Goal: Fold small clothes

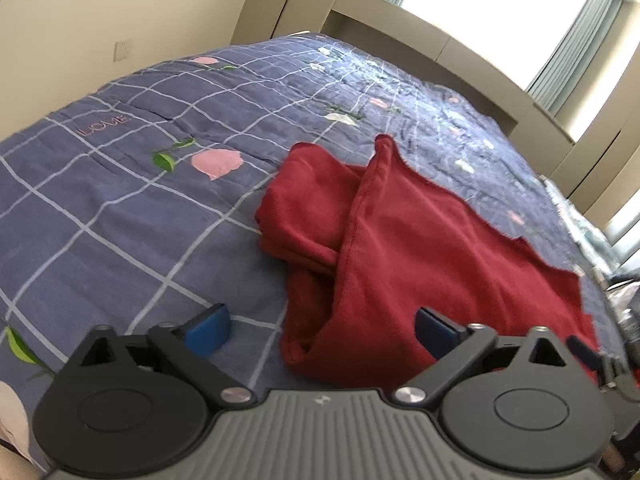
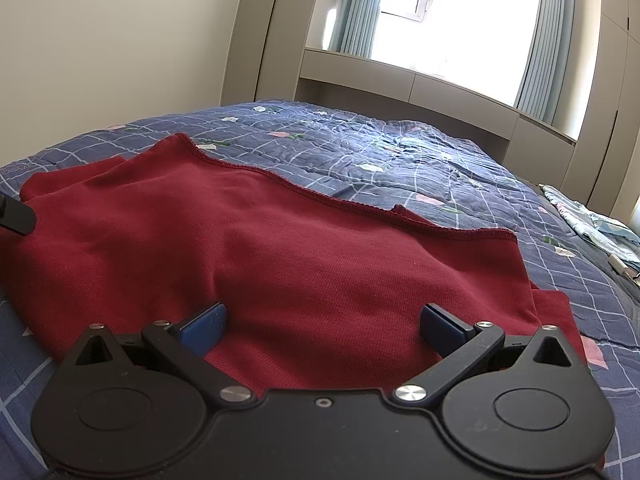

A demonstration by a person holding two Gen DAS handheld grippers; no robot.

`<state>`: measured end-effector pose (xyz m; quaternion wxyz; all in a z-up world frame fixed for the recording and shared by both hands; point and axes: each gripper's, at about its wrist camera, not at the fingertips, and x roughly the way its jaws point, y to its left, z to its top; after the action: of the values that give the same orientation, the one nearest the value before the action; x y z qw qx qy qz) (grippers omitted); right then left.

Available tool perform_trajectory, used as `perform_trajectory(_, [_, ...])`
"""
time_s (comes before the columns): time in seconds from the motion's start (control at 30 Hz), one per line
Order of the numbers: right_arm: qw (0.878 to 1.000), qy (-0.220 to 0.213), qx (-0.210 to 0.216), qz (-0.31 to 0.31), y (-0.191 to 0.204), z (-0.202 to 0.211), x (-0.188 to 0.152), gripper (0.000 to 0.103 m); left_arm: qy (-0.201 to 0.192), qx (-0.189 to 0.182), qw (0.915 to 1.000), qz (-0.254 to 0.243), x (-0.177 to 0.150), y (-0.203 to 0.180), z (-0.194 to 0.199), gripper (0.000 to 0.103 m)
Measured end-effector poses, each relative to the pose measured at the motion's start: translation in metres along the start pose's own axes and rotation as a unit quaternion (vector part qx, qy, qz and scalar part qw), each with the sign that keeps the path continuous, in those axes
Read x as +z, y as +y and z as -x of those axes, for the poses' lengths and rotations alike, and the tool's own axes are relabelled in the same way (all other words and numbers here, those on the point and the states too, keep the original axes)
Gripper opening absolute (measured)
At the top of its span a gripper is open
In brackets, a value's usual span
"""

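A dark red garment point(image 1: 400, 248) lies on the blue checked bedspread point(image 1: 120, 208), partly folded, with one flap laid over its left part. My left gripper point(image 1: 322, 326) is open and empty, low over the garment's near left edge. In the right wrist view the red garment point(image 2: 280, 248) fills the foreground, its hem running across the far side. My right gripper point(image 2: 322, 326) is open and empty, just above the garment's near edge. A black piece of the left gripper point(image 2: 16, 216) shows at the left edge there.
The bedspread point(image 2: 400, 160) stretches back to a beige headboard unit point(image 2: 400, 84) under a window. A light blue cloth point(image 2: 600, 228) lies at the bed's right edge. A beige wall point(image 1: 100, 20) stands to the left.
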<state>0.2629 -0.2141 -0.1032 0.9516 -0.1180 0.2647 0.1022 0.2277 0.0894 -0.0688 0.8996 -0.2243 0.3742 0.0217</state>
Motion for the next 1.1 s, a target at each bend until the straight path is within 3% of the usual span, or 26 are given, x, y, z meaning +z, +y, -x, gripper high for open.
perform_trajectory(0.07, [1.0, 0.0, 0.0, -0.001, 0.0, 0.0, 0.0, 0.102, 0.005, -0.017, 0.9998, 0.007, 0.001, 0.0, -0.001, 0.08])
perform_trajectory(0.23, [1.0, -0.001, 0.001, -0.002, 0.0, 0.001, 0.001, 0.102, 0.0, -0.023, 0.9993, 0.029, 0.001, 0.003, -0.008, 0.076])
perform_trajectory(0.47, [1.0, -0.001, 0.005, -0.006, -0.002, 0.0, 0.002, 0.102, -0.011, -0.043, 0.9912, 0.125, 0.012, 0.022, -0.02, 0.074])
perform_trajectory(0.5, [1.0, -0.001, 0.005, -0.007, -0.002, 0.001, 0.001, 0.102, -0.012, -0.038, 0.9905, 0.131, 0.013, 0.022, -0.021, 0.071])
perform_trajectory(0.53, [1.0, -0.001, 0.005, -0.007, -0.002, 0.001, 0.001, 0.102, -0.013, -0.029, 0.9906, 0.133, 0.015, 0.021, -0.022, 0.056])
perform_trajectory(0.57, [1.0, -0.001, 0.005, -0.007, -0.002, 0.0, 0.001, 0.102, -0.009, -0.02, 0.9914, 0.129, 0.016, 0.019, -0.023, 0.041])
perform_trajectory(0.73, [1.0, -0.001, 0.006, -0.008, -0.002, 0.0, 0.001, 0.103, -0.002, -0.012, 0.9944, 0.105, 0.02, 0.007, -0.024, 0.018])
perform_trajectory(1.1, [1.0, 0.0, 0.018, -0.023, -0.007, -0.001, 0.0, 0.103, -0.036, -0.005, 0.9993, 0.002, 0.034, -0.042, 0.001, 0.012])
